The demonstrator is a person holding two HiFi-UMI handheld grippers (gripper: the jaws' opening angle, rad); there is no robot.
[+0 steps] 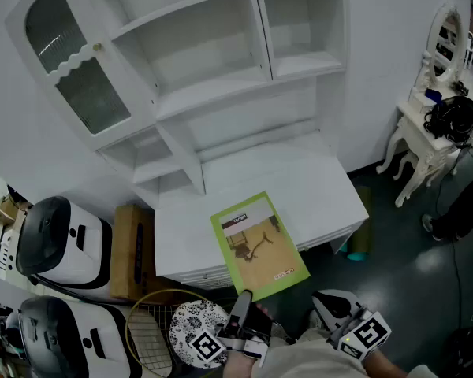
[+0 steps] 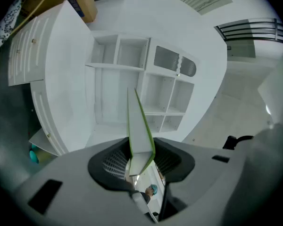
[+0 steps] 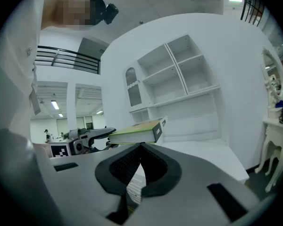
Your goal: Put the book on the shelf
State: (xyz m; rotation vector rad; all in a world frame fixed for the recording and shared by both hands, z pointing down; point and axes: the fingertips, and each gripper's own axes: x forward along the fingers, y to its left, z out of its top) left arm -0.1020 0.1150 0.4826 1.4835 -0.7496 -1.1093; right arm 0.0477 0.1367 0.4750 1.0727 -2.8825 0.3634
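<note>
A book (image 1: 258, 244) with a green cover hangs flat over the front edge of the white desk top (image 1: 299, 179). My left gripper (image 1: 240, 302) is shut on its near edge. In the left gripper view the book (image 2: 139, 126) stands edge-on between the pads (image 2: 114, 166), pointing at the white shelf unit (image 2: 132, 74). My right gripper (image 1: 331, 305) hangs to the right of the book, apart from it, its jaws closed on nothing. The right gripper view shows the book (image 3: 137, 133) level at the left, ahead of the open shelves (image 3: 179, 79). The shelf compartments (image 1: 213, 77) hold nothing.
Two white helmet-like cases (image 1: 59, 239) and a cardboard box (image 1: 132, 250) stand left of the desk. A racket (image 1: 154, 325) and a patterned round thing (image 1: 193, 321) lie by my left arm. At the right stands a white dressing table (image 1: 433, 144) with a black bag (image 1: 455, 119).
</note>
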